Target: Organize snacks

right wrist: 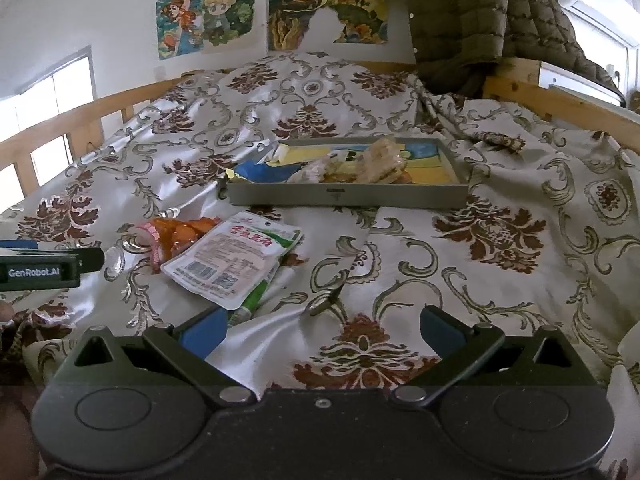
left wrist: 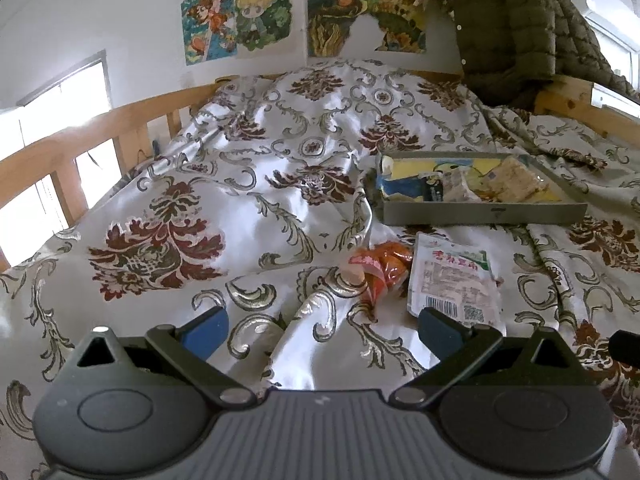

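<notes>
A grey tray [left wrist: 484, 215] [right wrist: 348, 196] lies on the bed and holds several wrapped snacks [left wrist: 508, 180] [right wrist: 380, 162]. In front of it lie a white snack packet [left wrist: 454, 280] [right wrist: 236, 260] and, to its left, an orange snack packet [left wrist: 382, 268] [right wrist: 180, 234]. A green wrapper [right wrist: 256, 300] pokes out under the white packet. My left gripper [left wrist: 322, 330] is open, low over the bedspread, just short of both packets. My right gripper [right wrist: 322, 330] is open too, with the white packet ahead to its left. The left gripper's side [right wrist: 44, 270] shows at the right wrist view's left edge.
A patterned bedspread [left wrist: 240, 208] [right wrist: 480, 240] covers the bed in folds. A wooden rail [left wrist: 80, 148] [right wrist: 72, 128] runs along the left, a wooden headboard post [right wrist: 516, 76] at the back right. An olive padded jacket [left wrist: 520, 28] [right wrist: 472, 20] hangs there. Posters [left wrist: 240, 20] on the wall.
</notes>
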Demonstrator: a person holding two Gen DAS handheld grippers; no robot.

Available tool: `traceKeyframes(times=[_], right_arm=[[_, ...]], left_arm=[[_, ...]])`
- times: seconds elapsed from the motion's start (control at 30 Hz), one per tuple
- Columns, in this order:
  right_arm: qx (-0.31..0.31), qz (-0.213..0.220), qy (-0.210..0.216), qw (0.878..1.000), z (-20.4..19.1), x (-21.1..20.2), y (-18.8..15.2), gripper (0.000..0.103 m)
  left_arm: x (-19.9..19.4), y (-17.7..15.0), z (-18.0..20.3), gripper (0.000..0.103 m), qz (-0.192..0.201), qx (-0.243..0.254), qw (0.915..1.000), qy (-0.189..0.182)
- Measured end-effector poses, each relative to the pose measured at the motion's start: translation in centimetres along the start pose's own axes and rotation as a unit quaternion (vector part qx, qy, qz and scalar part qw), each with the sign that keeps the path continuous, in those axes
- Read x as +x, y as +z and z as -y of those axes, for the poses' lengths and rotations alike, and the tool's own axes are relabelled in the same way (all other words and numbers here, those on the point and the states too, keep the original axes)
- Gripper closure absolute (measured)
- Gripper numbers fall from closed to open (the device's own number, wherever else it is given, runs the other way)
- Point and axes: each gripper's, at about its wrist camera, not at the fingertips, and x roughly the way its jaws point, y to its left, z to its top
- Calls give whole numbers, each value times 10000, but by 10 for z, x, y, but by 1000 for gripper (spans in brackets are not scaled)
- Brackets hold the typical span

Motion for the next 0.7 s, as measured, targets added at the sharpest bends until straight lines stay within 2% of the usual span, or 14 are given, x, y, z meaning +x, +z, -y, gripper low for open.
traceKeyframes(times=[0.33, 0.7], right_arm=[[-202, -123, 242, 9994, -4, 19, 8, 1], [-493, -233, 470, 9974, -13, 51, 19, 1]], left_arm=[[14, 6, 5, 0, -116, 22, 9999, -43], [45, 24, 33, 0, -74, 722, 9968, -328]])
